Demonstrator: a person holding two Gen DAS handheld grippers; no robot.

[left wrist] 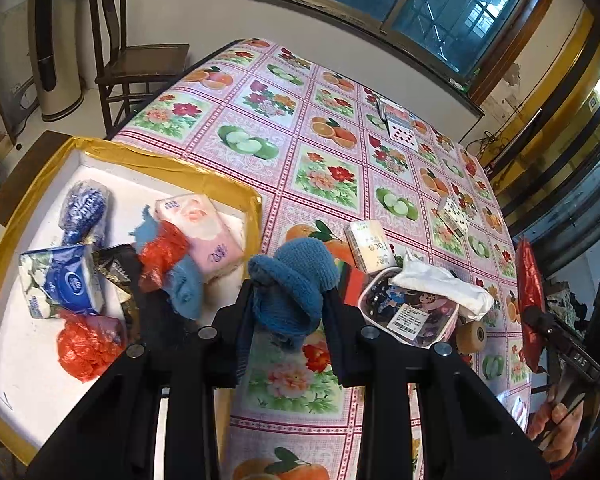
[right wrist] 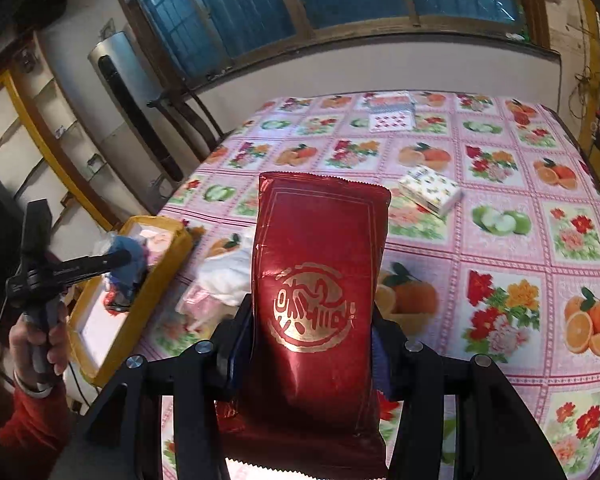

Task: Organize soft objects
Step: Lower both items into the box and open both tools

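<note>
Partway through, by the look of it. Gold-edged tray (left wrist: 172, 166) at near left already holding blue tissue pack (left wrist: 62, 280), pink tissue pack (left wrist: 202, 232), blue wrapped bundle (left wrist: 85, 210), red plastic bags (left wrist: 86, 346), blue cloth (left wrist: 186, 286). Left gripper (left wrist: 288, 300) clamped on blue knit sock (left wrist: 296, 280), raised just right of tray. Right gripper (right wrist: 312, 332) clamped on red foil pouch (right wrist: 320, 280), held above the table. Left on tablecloth (left wrist: 320, 148): white cloth (left wrist: 444, 282) on cartoon pouch (left wrist: 412, 316), small tissue packs (left wrist: 370, 244), playing cards (left wrist: 398, 122).

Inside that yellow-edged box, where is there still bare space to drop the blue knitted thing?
Bare white floor shows along the box near edge, below the orange crumpled bag, and a strip at the far edge. The middle is crowded: tissue packs, pink pack. The left gripper holds the blue knit.
</note>
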